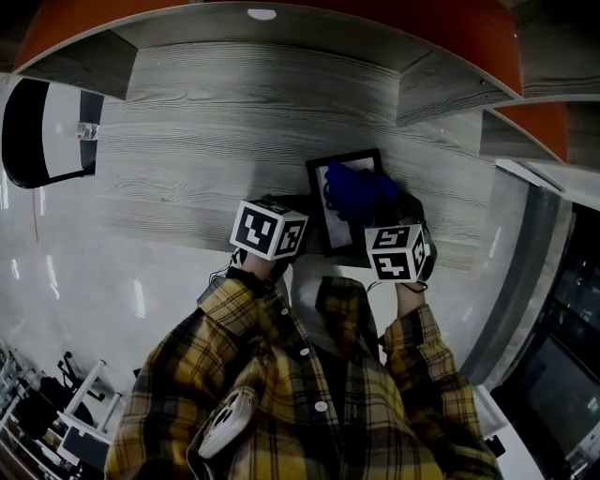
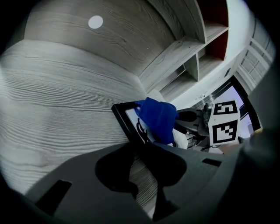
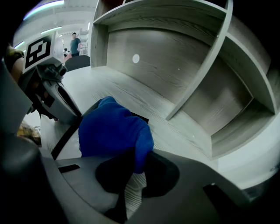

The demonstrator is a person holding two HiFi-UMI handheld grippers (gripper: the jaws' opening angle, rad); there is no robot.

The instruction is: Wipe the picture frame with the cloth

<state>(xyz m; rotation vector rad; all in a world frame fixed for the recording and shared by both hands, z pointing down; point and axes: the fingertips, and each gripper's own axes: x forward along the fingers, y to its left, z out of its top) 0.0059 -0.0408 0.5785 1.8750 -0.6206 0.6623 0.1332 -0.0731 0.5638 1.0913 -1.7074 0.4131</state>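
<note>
A black picture frame [image 1: 339, 208] with a white picture lies on the grey wood-grain desk [image 1: 206, 141], just beyond my two grippers. My left gripper [image 1: 302, 227] is shut on the frame's near left edge; in the left gripper view the frame [image 2: 126, 117] runs down into that gripper [image 2: 141, 151]. A blue cloth [image 1: 360, 190] sits bunched on the frame's right part. My right gripper [image 3: 130, 171] is shut on the cloth [image 3: 113, 131], which covers most of the frame in that view. The left gripper's fingers [image 3: 64, 104] show beside the cloth.
Grey shelving with upright dividers [image 3: 205, 65] and orange panels [image 1: 84, 19] rises behind the desk. A round white cap [image 1: 262, 14] sits on the back panel. A black-and-white object [image 1: 42, 131] stands at far left. A person [image 3: 75, 43] stands far off.
</note>
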